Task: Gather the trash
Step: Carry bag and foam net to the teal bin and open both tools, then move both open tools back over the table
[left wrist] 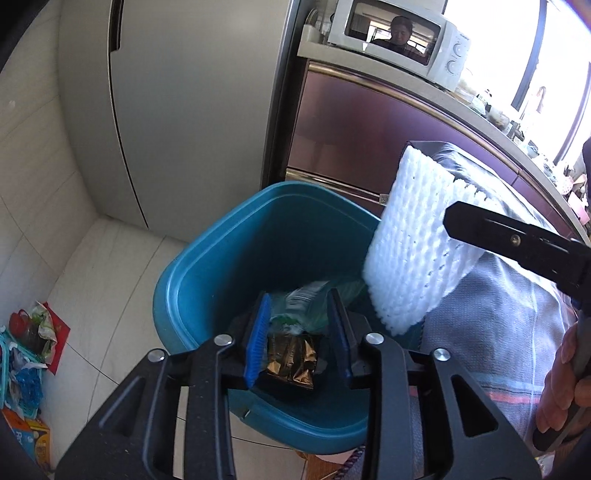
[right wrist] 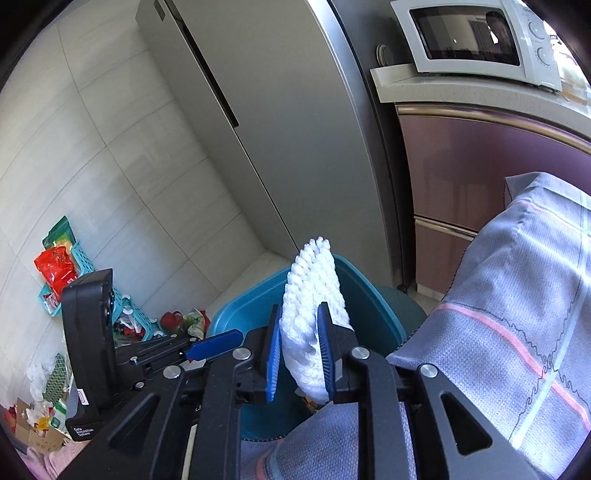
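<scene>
A blue trash bin (left wrist: 207,291) stands on the floor, also in the right wrist view (right wrist: 240,314). My left gripper (left wrist: 299,332) is over its opening, jaws apart; a dark gold-foil wrapper (left wrist: 291,363) and a green-white packet (left wrist: 306,302) lie between and below them, inside the bin. My right gripper (right wrist: 299,350) is shut on a white foam net sleeve (right wrist: 314,302), held over the bin's right rim; the sleeve also shows in the left wrist view (left wrist: 413,243). The left gripper (right wrist: 214,345) shows at left in the right wrist view.
A grey fridge (left wrist: 177,110) stands behind the bin, with a maroon cabinet (left wrist: 351,140) and a microwave (left wrist: 399,33) on its counter. A grey plaid cloth (right wrist: 517,314) covers something right of the bin. Bags and teal baskets (right wrist: 62,266) lie by the left wall.
</scene>
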{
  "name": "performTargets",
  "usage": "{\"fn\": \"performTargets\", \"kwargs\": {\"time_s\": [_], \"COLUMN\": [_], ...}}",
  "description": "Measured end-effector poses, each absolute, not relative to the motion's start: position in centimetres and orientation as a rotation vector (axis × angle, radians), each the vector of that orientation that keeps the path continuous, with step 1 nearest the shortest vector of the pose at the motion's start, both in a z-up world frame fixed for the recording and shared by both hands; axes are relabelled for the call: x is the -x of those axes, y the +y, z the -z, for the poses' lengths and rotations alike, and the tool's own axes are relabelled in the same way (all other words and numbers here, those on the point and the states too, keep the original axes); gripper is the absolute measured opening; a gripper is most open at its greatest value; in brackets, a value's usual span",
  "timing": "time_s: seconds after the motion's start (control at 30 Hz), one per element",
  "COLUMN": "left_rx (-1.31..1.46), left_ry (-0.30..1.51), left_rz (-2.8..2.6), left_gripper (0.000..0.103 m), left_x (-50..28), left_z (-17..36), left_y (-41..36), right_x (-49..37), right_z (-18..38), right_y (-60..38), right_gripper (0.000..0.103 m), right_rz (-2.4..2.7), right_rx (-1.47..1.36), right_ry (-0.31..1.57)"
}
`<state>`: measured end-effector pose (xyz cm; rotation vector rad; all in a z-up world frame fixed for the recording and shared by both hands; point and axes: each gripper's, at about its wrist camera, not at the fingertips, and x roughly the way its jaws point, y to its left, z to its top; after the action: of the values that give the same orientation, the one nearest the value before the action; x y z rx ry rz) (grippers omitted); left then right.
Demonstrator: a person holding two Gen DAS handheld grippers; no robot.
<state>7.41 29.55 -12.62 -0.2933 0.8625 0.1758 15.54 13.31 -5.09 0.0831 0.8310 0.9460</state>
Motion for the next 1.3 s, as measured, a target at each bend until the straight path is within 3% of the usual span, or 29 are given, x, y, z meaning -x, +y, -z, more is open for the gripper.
{"fn": "performTargets", "kwargs": {"time_s": [0.07, 0.17, 0.67, 1.3], "left_rx": [0.304, 0.317, 0.269, 0.121], "left_ry": [0.868, 0.861, 0.744, 0.692], "left_rz": [-0.183, -0.187, -0.125, 0.283], "left_gripper": [0.034, 0.038, 0.045, 0.05], "left_x": [-7.6, -7.8, -5.7, -5.9], "left_z": [13.0, 13.2, 9.2, 5.1], "left_y": [29.7, 30.0, 27.4, 11.4], "right_x": [-15.6, -15.7, -14.1, -7.1], "right_z": [5.2, 5.4, 3.5, 2.0], "right_y": [13.2, 13.1, 7.9, -13.0], "right_gripper": [0.02, 0.031, 0.031, 0.033], "right_rz": [-0.942, -0.939, -0.958, -0.588], "right_rx": [-0.086, -0.082, -0.116, -0.191], "right_ry": [0.833, 0.831, 0.768, 0.632]}}
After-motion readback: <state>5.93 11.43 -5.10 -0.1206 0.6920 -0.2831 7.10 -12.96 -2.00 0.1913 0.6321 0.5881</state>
